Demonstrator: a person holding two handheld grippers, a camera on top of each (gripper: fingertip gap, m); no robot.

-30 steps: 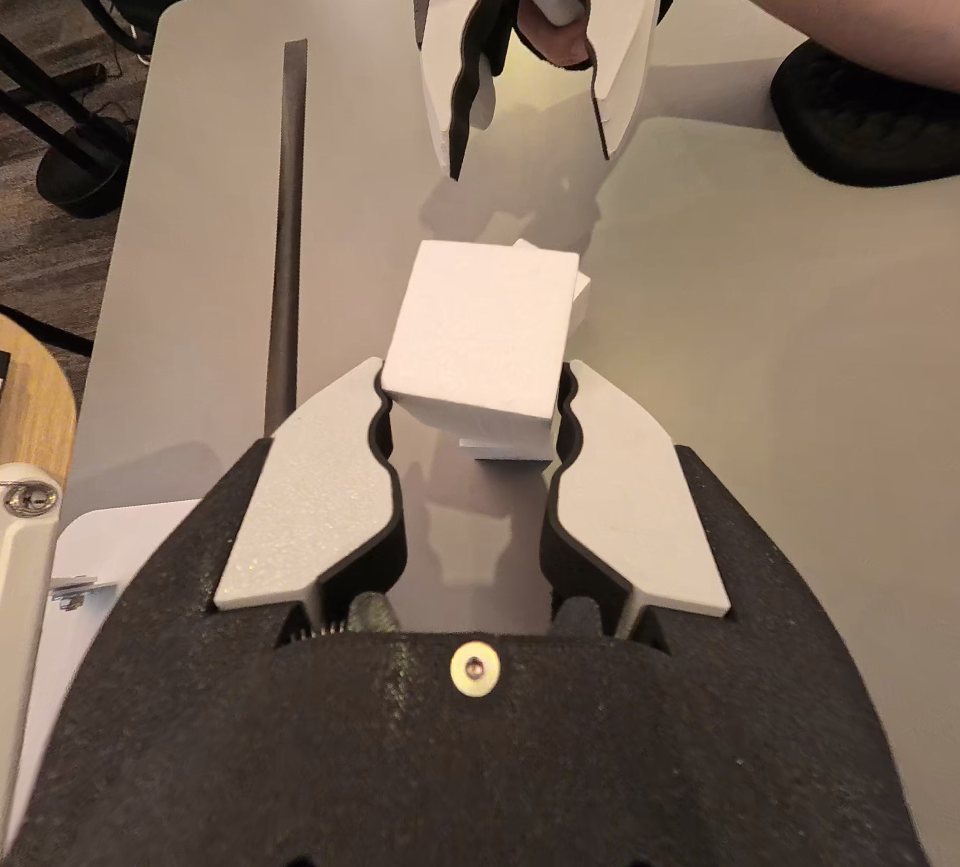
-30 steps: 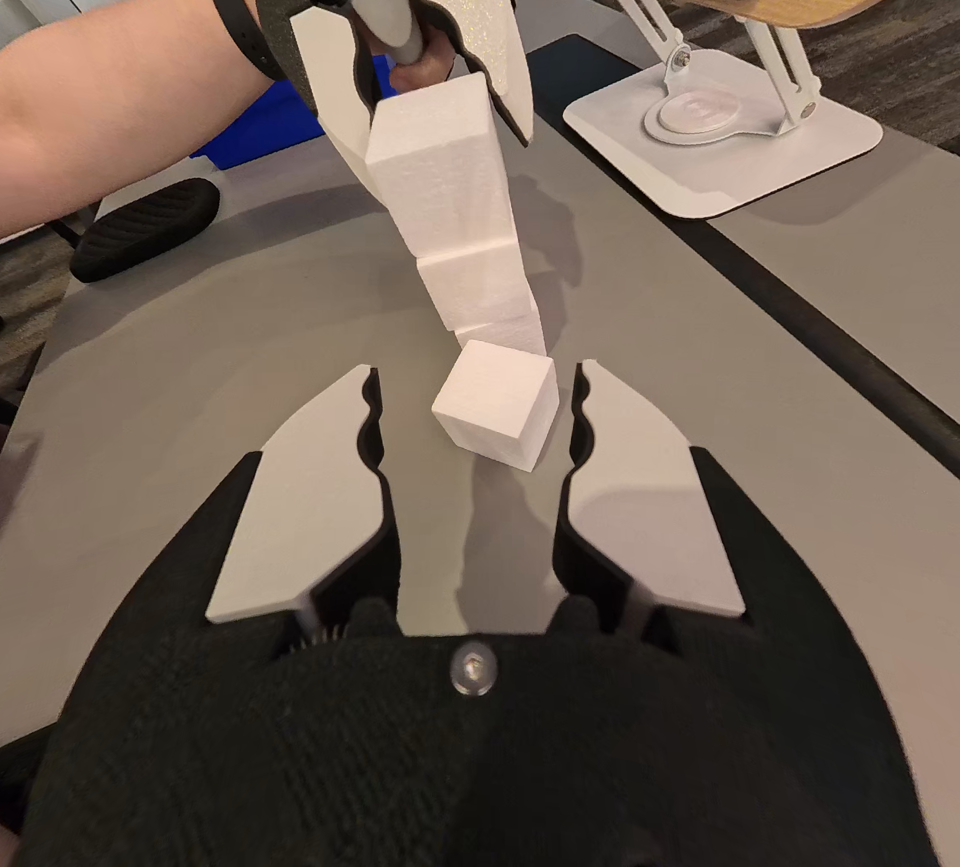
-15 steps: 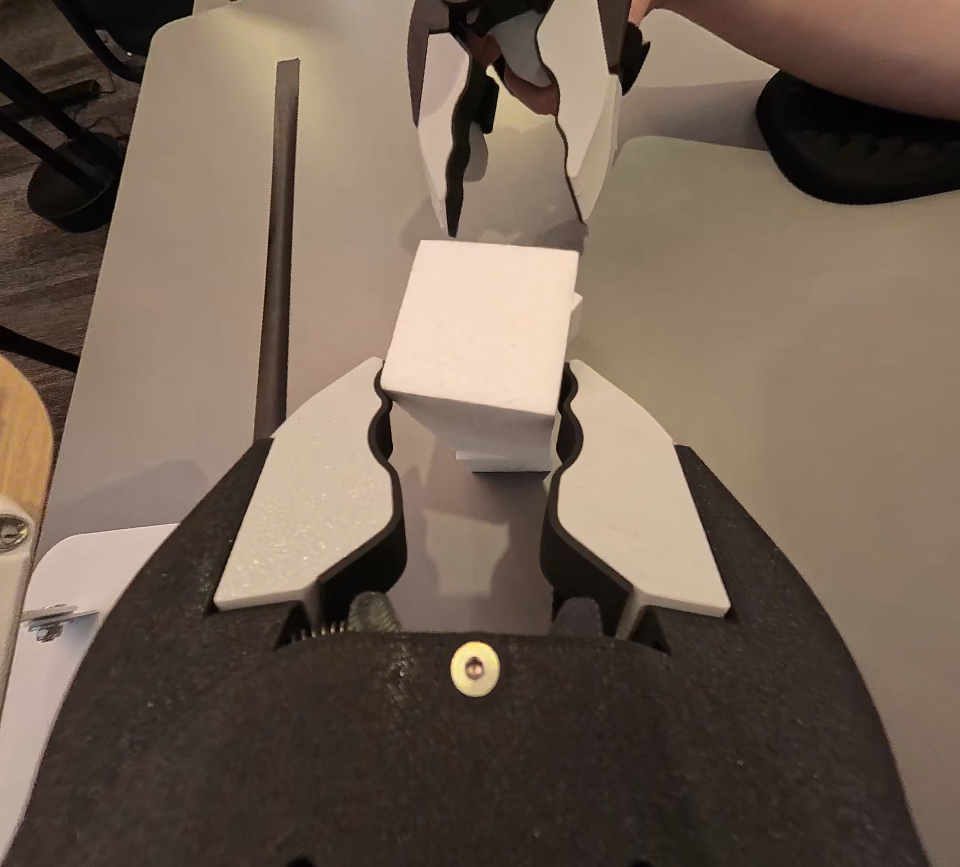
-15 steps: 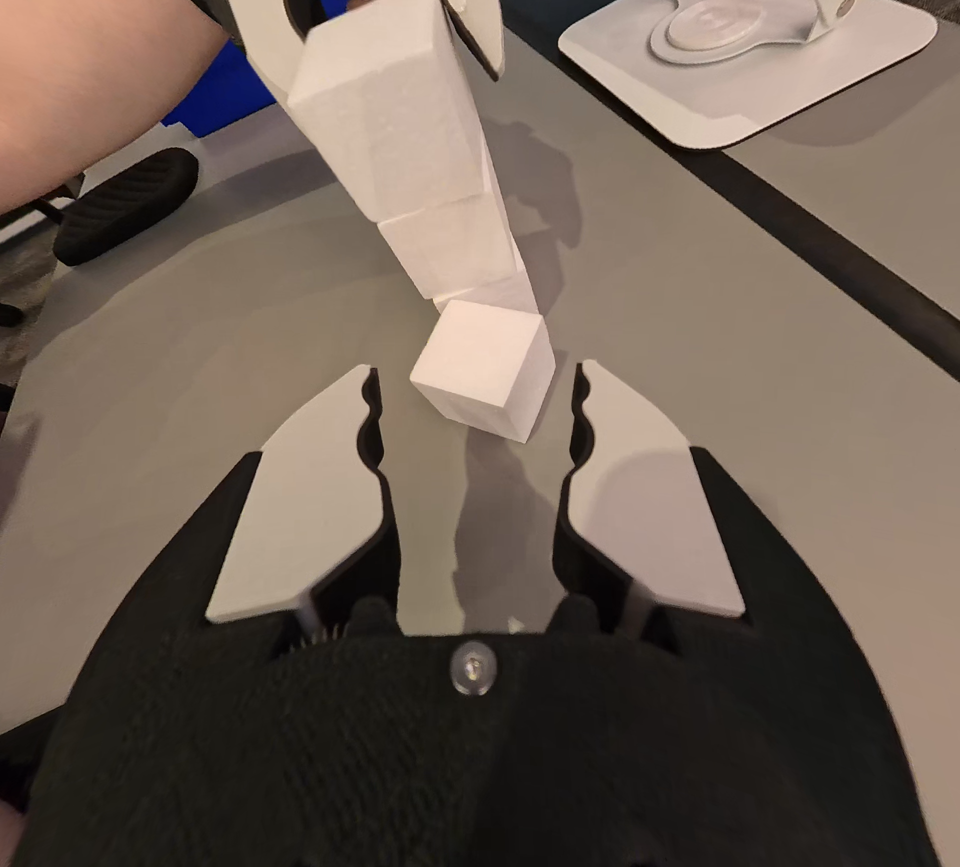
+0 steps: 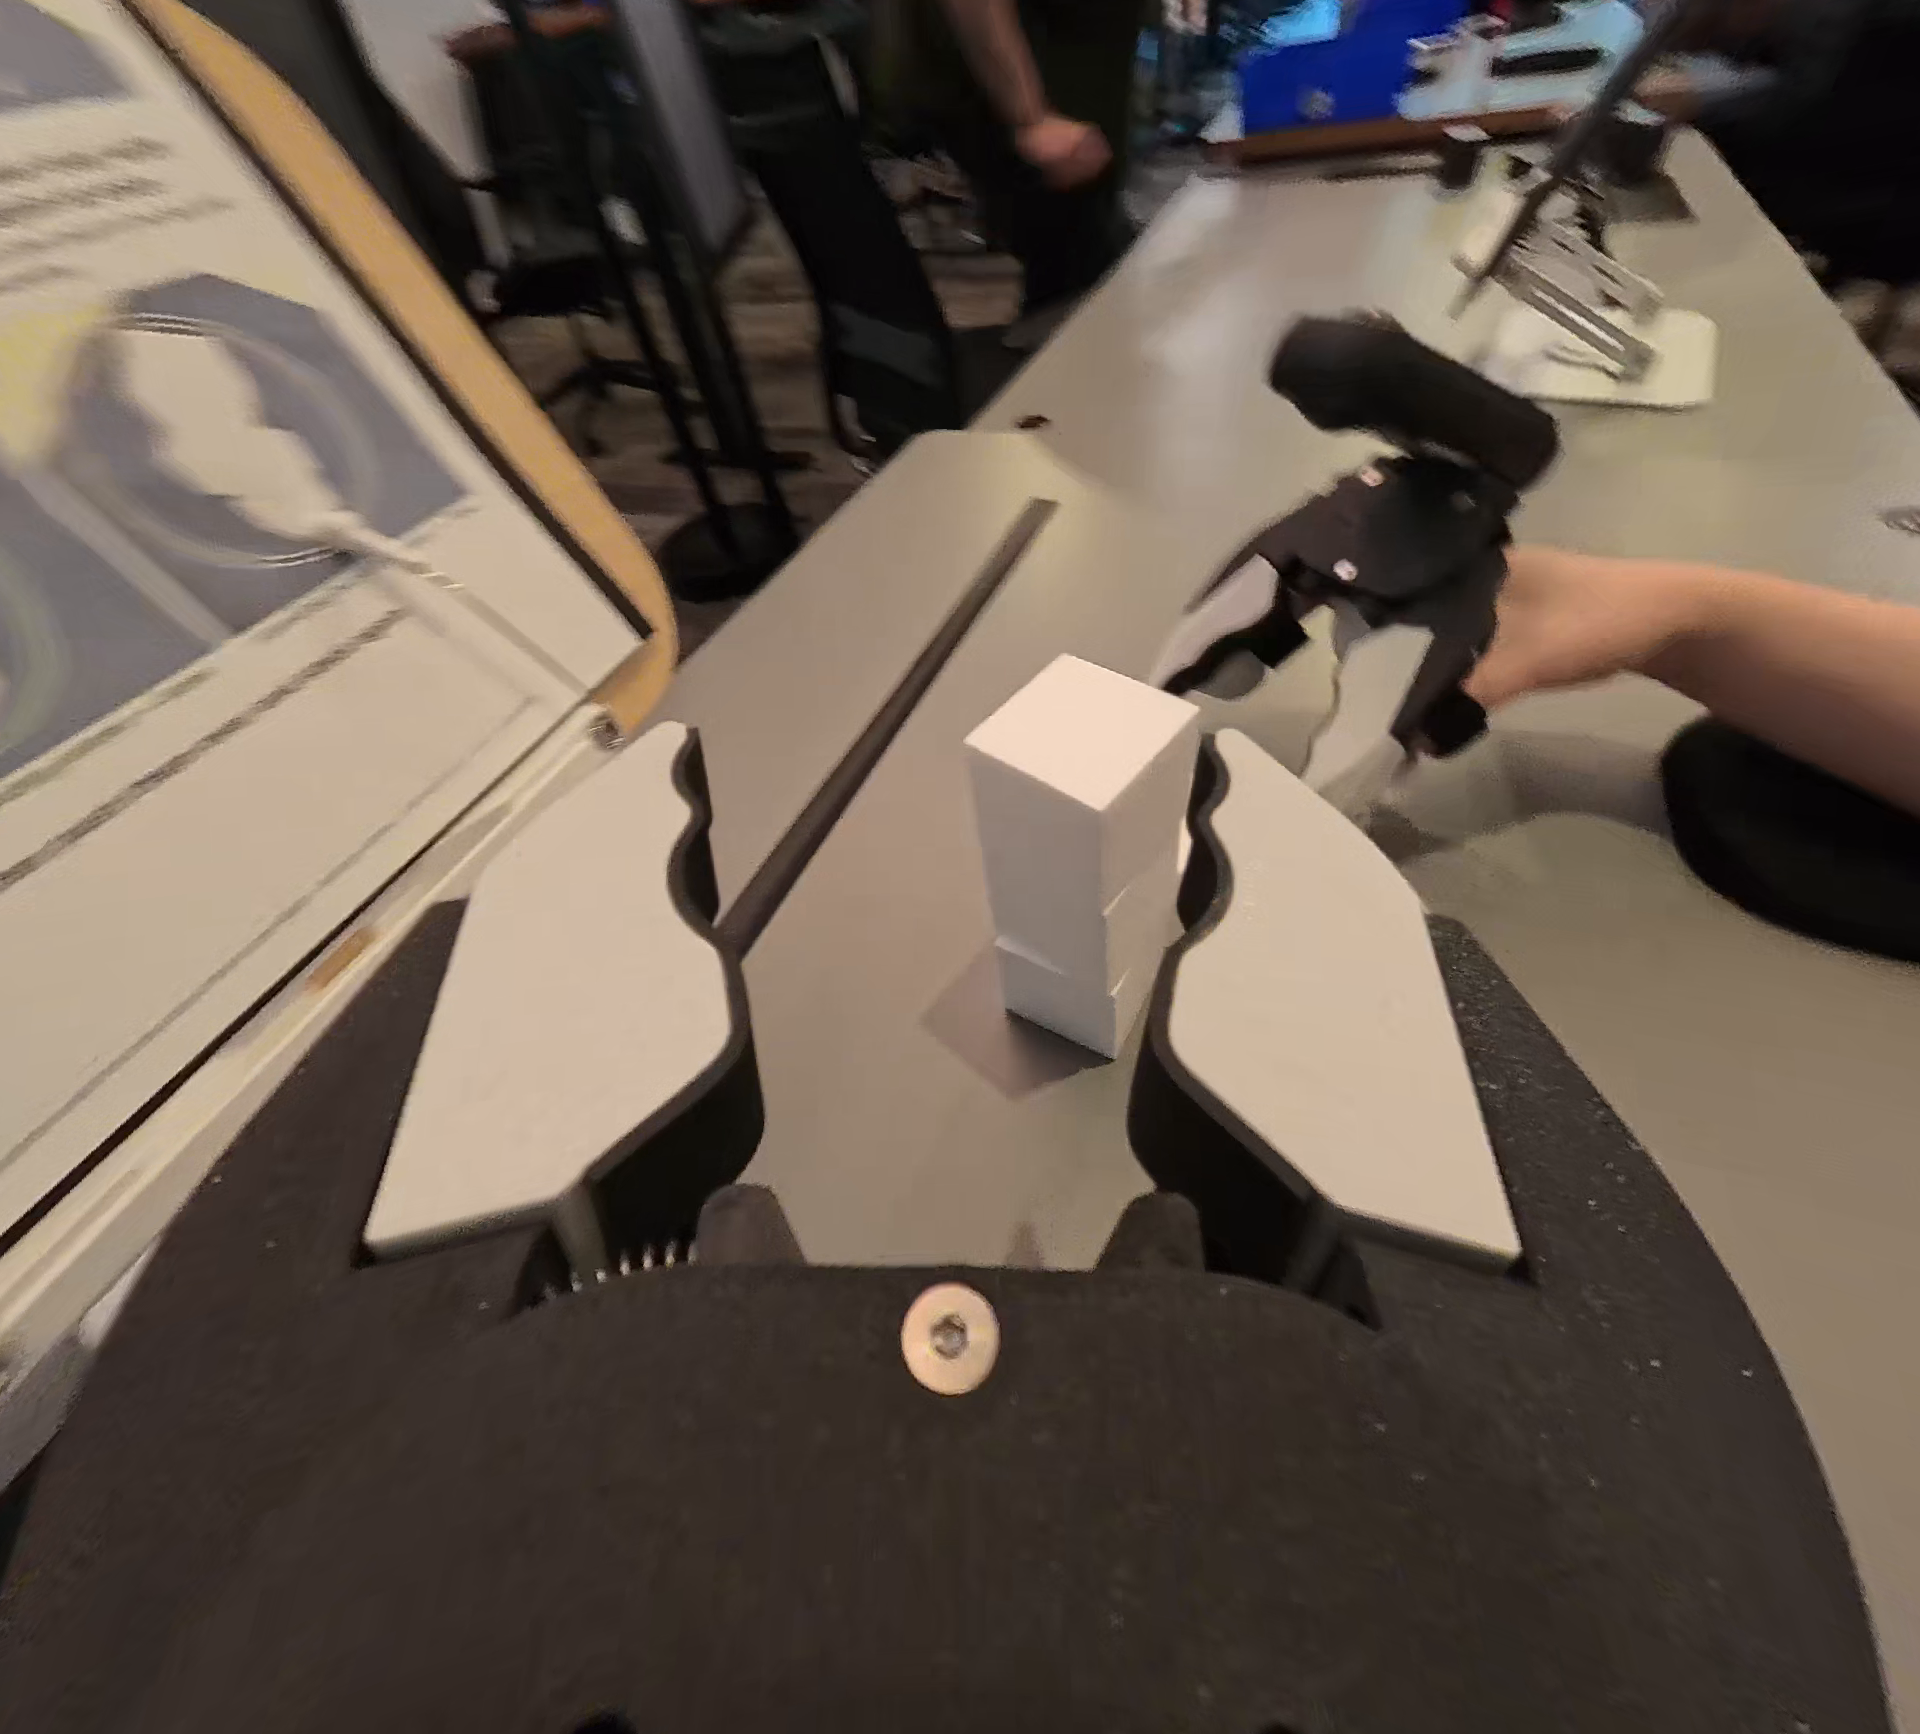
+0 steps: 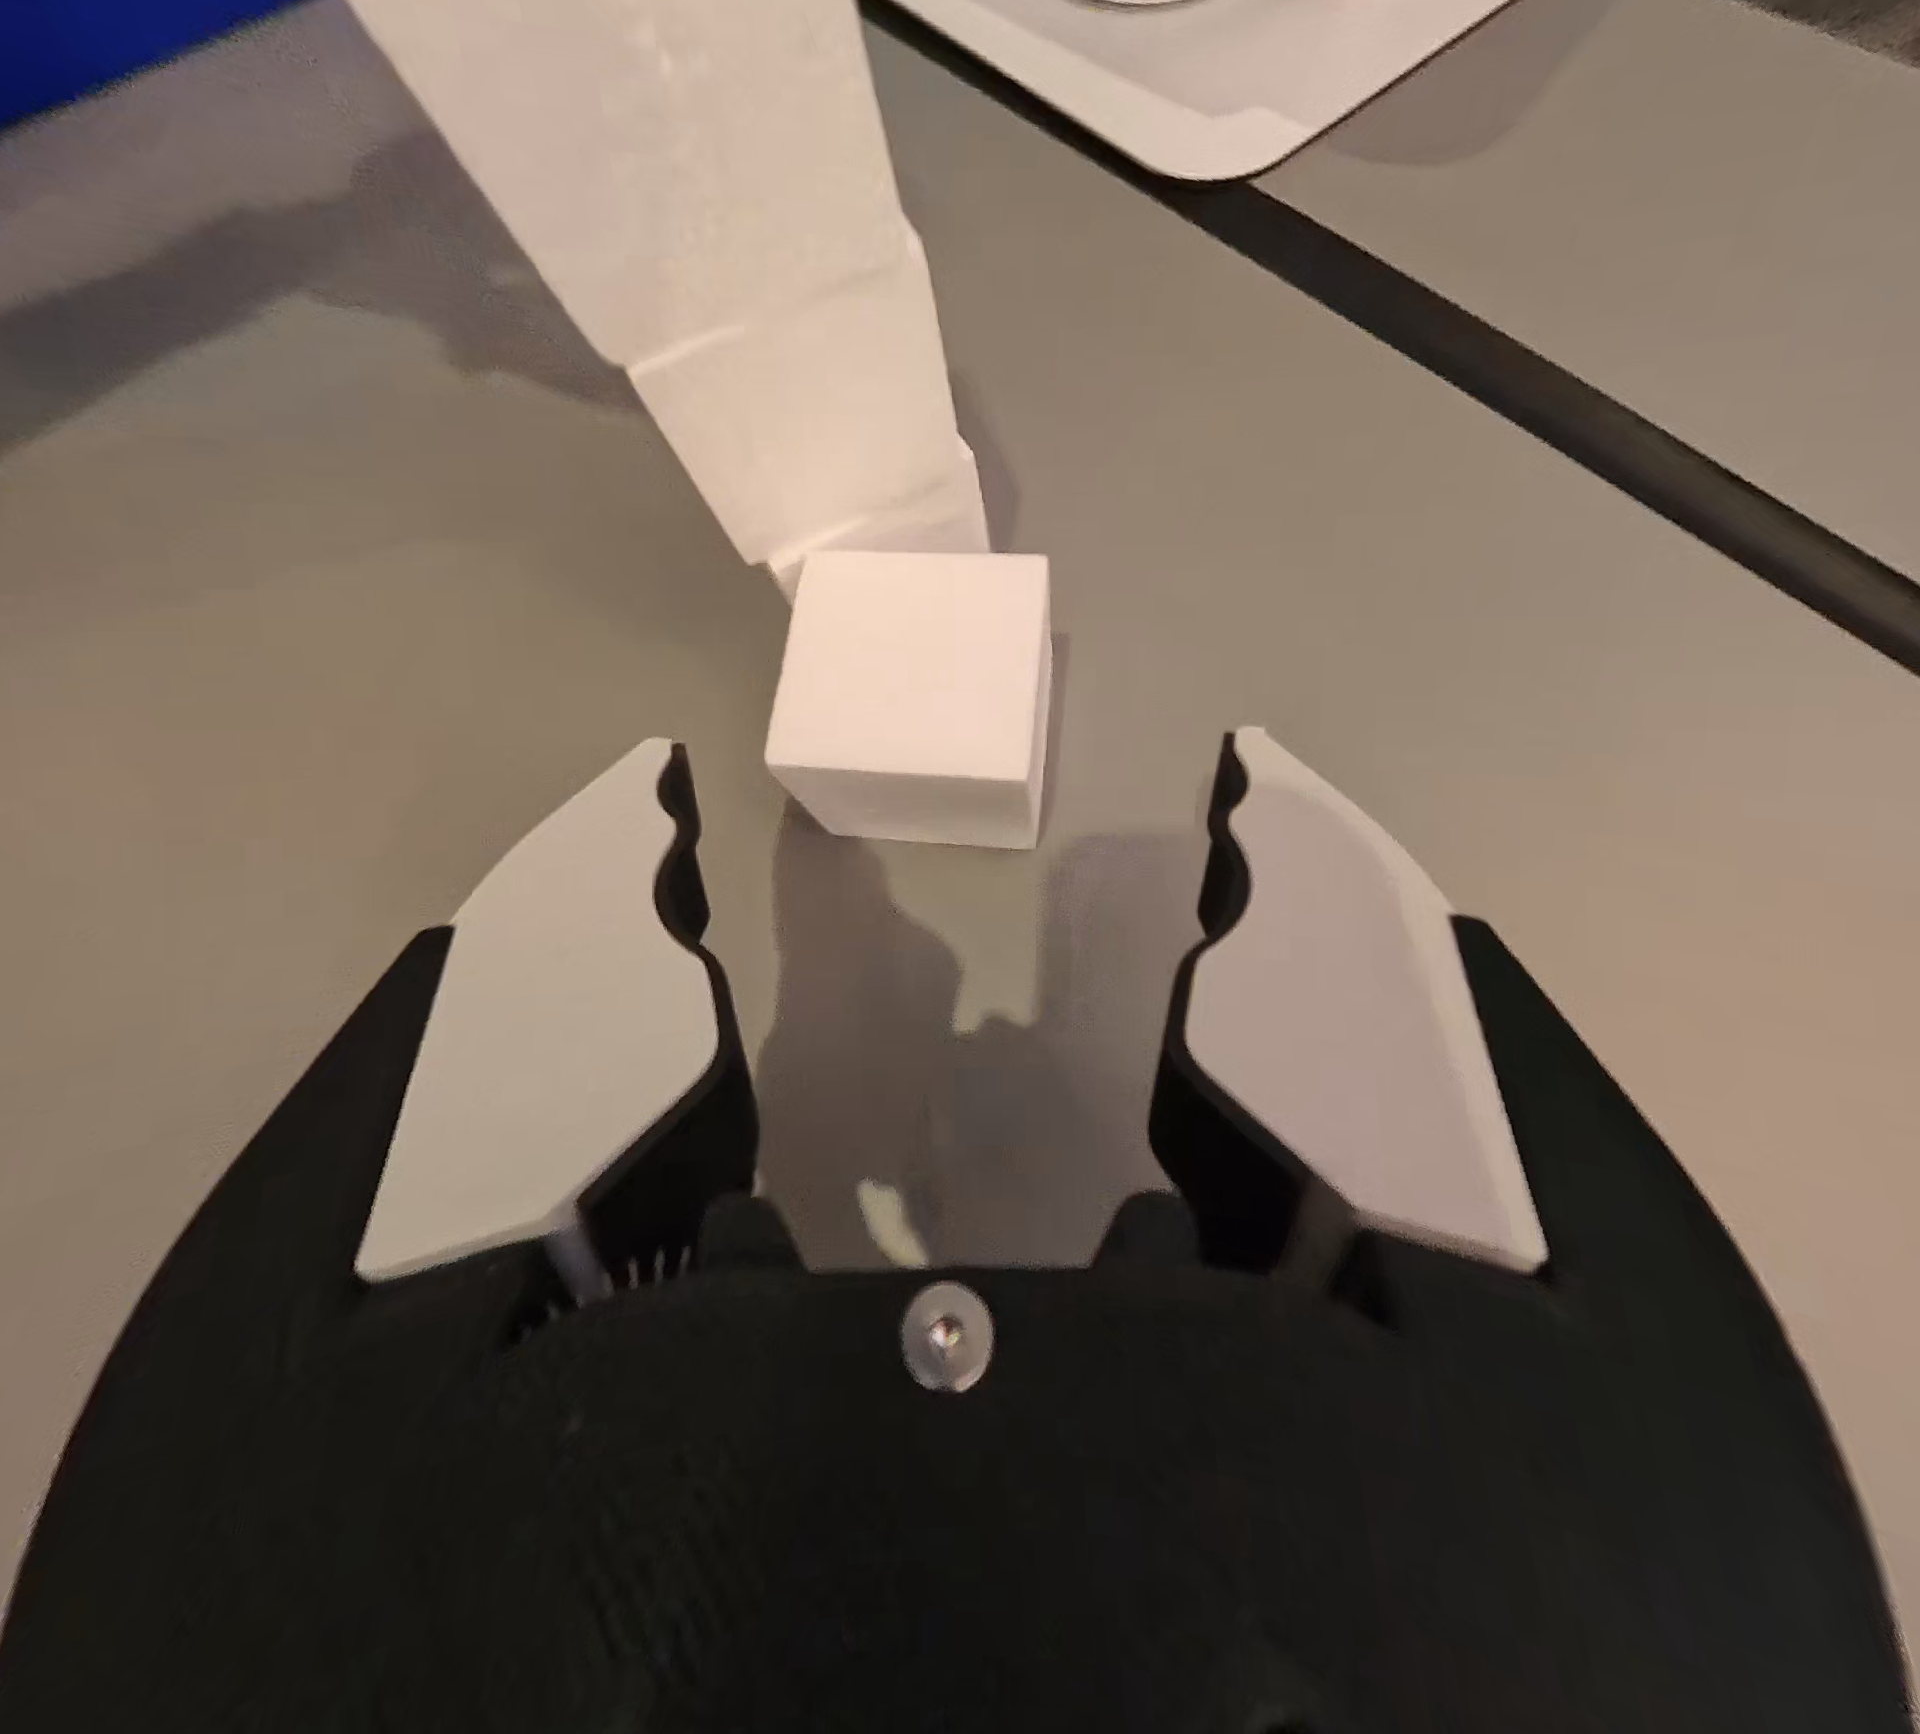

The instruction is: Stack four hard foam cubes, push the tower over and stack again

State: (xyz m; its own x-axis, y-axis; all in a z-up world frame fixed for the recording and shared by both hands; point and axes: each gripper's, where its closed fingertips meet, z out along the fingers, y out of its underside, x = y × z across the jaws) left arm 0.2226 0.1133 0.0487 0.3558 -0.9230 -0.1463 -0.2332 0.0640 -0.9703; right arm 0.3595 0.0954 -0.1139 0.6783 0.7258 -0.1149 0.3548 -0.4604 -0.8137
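Fingers (image 6: 582,884) spread before loose cube (image 6: 914,697) beside tower (image 6: 665,157).

foam cubes (image 6: 914,687): 4 | grippers (image 6: 951,811): 2 | stand base (image 6: 1195,22): 1

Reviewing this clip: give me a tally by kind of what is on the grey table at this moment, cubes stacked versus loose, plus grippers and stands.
Stacked white foam cubes: 3
Loose white foam cube: 1
Grippers, left and right, both open and empty: 2
White stand base beside the stack: 1
Total: 7
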